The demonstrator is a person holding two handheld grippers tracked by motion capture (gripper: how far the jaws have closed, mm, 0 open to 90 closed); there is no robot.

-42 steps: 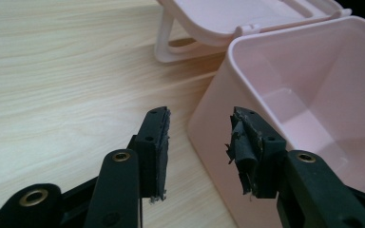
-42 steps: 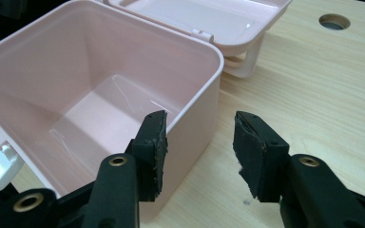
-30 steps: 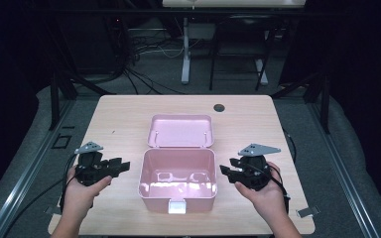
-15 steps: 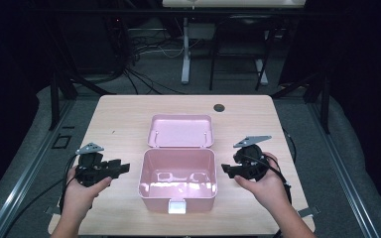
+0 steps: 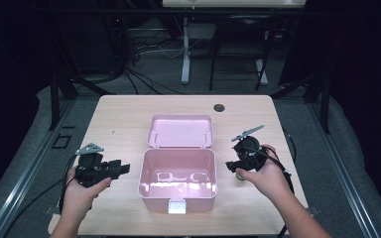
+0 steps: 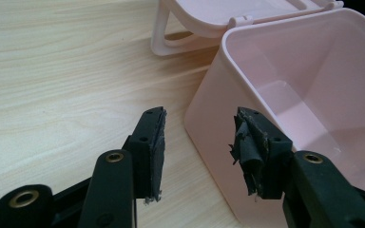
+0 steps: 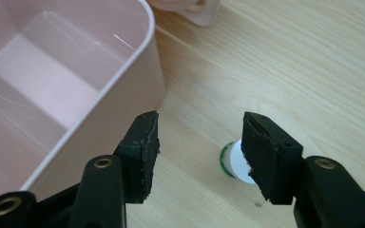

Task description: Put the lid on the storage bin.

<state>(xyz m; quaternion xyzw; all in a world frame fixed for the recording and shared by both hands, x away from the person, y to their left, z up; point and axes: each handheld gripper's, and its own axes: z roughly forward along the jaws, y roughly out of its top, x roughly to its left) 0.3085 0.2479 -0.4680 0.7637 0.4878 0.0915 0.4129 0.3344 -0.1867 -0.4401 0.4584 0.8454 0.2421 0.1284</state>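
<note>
An open pink box (image 5: 178,171) stands at the table's middle, its lid (image 5: 180,130) folded back flat behind it and its inside bare. My left gripper (image 5: 123,168) sits open just left of the box, aimed at its side wall (image 6: 218,142), with nothing between the jaws (image 6: 199,137). Right of the box, my right gripper (image 5: 231,167) is open; its jaws have just been opening and hold nothing (image 7: 199,137). A small white round thing with a green rim (image 7: 232,160) lies on the wood under it, partly hidden behind one finger (image 7: 266,156).
The light wooden table (image 5: 124,119) has a dark round grommet (image 5: 219,107) near its far edge. Cables trail from both grippers off the front edge. Beyond the table are a dark floor, cables and a white stand leg (image 5: 185,49).
My right hand has shifted away from the front edge and tilted, and its jaws have spread wider. The left hand and the box have stayed put.
</note>
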